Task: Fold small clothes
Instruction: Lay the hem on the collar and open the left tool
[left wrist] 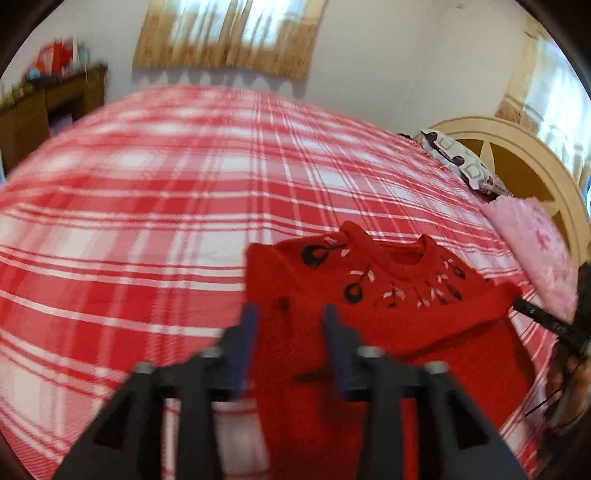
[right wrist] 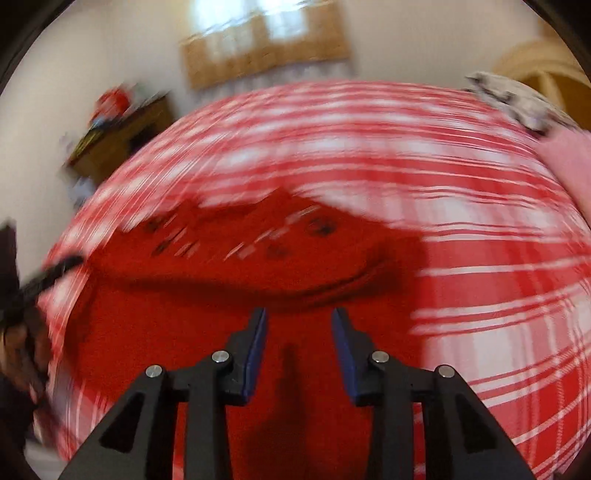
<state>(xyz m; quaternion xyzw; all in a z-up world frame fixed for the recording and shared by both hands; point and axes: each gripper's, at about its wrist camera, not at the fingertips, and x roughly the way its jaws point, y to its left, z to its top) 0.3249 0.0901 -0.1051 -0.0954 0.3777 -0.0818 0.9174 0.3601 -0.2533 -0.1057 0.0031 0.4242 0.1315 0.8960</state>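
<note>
A small red sweater with black and white embroidery round the neck lies on the red and white plaid bedspread, its upper part folded down over the body. My left gripper stands open above the sweater's left edge, nothing between its blue pads. In the blurred right wrist view the same sweater fills the middle. My right gripper hovers open over its lower part, and no cloth shows between the pads. The right gripper's black finger pokes in at the right of the left wrist view.
A patterned pillow and a pink cloth lie by the cream and brown headboard at the right. A wooden cabinet stands beyond the bed's far left. A curtained window hangs on the back wall.
</note>
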